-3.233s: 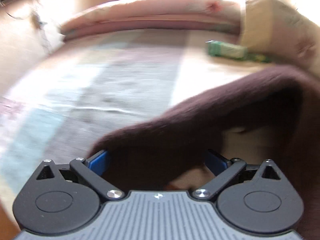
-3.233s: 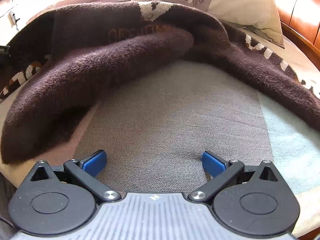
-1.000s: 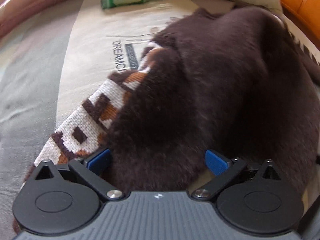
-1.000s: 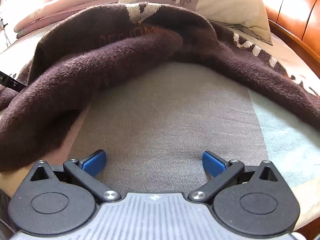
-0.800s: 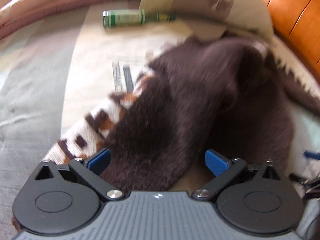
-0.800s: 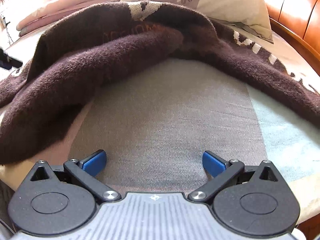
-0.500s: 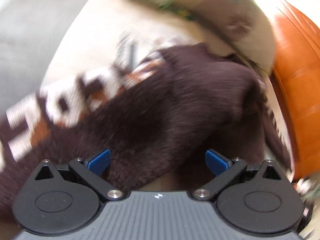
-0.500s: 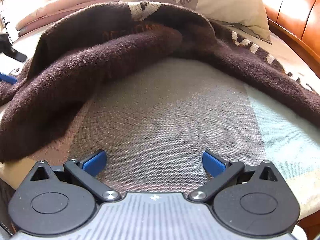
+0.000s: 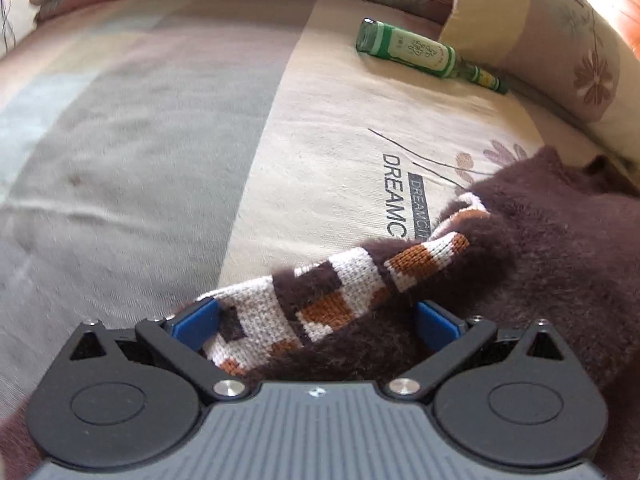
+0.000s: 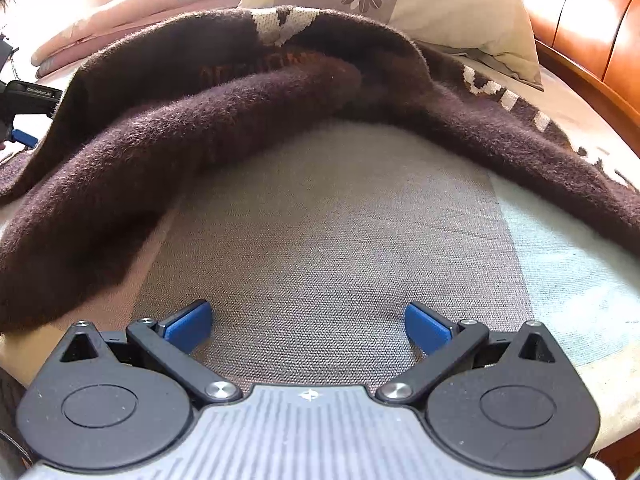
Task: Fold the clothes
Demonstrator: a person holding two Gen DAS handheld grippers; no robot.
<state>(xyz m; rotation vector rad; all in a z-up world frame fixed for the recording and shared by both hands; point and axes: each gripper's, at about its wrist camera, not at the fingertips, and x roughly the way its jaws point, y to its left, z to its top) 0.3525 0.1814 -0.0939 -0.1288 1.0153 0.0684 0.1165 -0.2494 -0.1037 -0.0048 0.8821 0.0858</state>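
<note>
Jaws of left gripper [image 9: 316, 324] wide apart, sweater [image 9: 540, 248] hem lying crosswise between.

On the bed sheet [image 9: 340, 168] ahead of my left tool, dark capitals read "DREAMC", the rest hidden under the brown sweater [image 9: 560, 248]; a grey box beside them repeats "DREAMC". The green bottle [image 9: 412, 53] carries a label too small to read.

Fuzzy dark-brown sweater [image 10: 224, 120] with white-and-orange patterned band lies crumpled on the bed.
</note>
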